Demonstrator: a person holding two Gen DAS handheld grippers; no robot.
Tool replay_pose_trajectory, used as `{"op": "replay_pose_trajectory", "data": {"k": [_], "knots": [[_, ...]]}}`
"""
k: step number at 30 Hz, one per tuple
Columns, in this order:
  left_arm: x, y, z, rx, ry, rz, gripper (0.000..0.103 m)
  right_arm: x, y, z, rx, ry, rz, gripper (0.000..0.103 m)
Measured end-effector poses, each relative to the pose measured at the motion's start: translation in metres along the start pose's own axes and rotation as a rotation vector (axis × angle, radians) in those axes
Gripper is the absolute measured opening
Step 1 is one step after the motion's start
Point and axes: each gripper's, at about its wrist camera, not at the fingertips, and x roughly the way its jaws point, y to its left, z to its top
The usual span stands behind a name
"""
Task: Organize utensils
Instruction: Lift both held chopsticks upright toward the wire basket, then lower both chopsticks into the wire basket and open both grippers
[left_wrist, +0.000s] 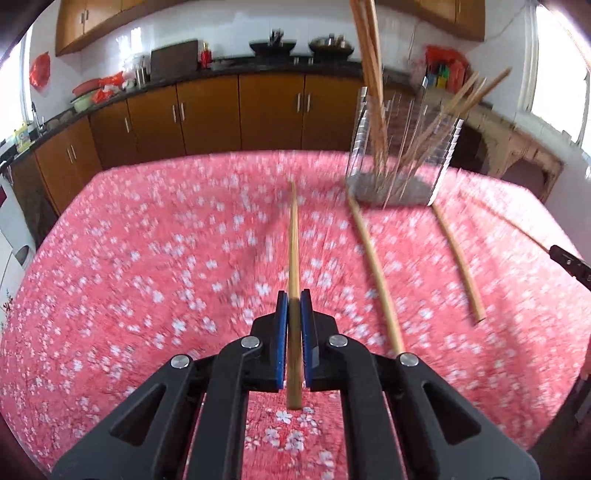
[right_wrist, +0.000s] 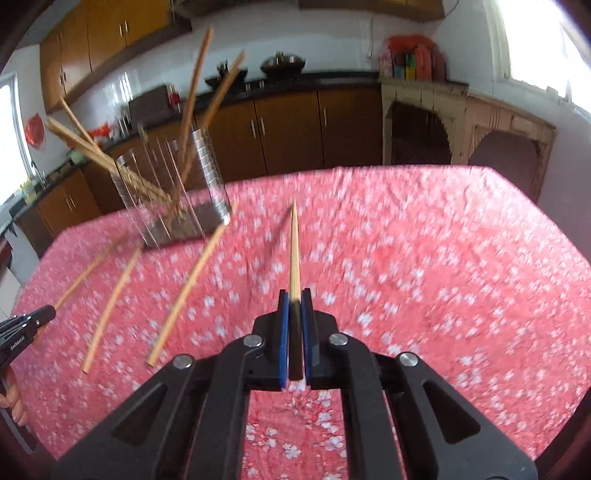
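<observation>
In the left wrist view my left gripper (left_wrist: 294, 300) is shut on a wooden chopstick (left_wrist: 293, 240) that points ahead over the pink floral tablecloth (left_wrist: 166, 258). In the right wrist view my right gripper (right_wrist: 294, 297) is likewise shut on its own chopstick (right_wrist: 294, 251). A clear holder (left_wrist: 399, 158) (right_wrist: 173, 192) with several chopsticks leaning in it stands at the far side of the table. Two loose chopsticks (left_wrist: 375, 273) (left_wrist: 460, 264) lie on the cloth in front of the holder; in the right wrist view they are on the left (right_wrist: 186, 291) (right_wrist: 110, 306).
Each gripper shows at the edge of the other's view: the right gripper (left_wrist: 569, 260), the left gripper (right_wrist: 33, 321), with a hand (right_wrist: 14, 406) below it. Brown cabinets (left_wrist: 240, 110) and a dark counter with pots run behind the table. A pale wooden frame (right_wrist: 461, 122) stands at the right.
</observation>
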Motion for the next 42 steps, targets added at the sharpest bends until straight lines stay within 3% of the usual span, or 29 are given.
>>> {"op": "replay_pose_trajectory", "data": {"k": [7,13,19,37,42], "knots": [[-0.051,0.004,0.025,-0.061,-0.177,-0.065,0.007,-0.044,-0.003,0.028,-0.007,-0.175,0.013,0.008],[-0.071,0.005,0.048,-0.081,-0.274,-0.057,0.007,-0.068,0.004,0.049,-0.019,-0.296,0.049,0.008],[-0.078,-0.001,0.060,-0.067,-0.316,-0.032,0.007,-0.075,0.013,0.065,-0.025,-0.338,0.083,0.008],[-0.076,-0.003,0.069,-0.068,-0.334,-0.021,0.007,-0.077,0.021,0.077,-0.041,-0.360,0.093,0.008],[-0.091,-0.004,0.087,-0.066,-0.381,-0.016,0.006,-0.099,0.028,0.096,-0.061,-0.419,0.111,0.008]]}}
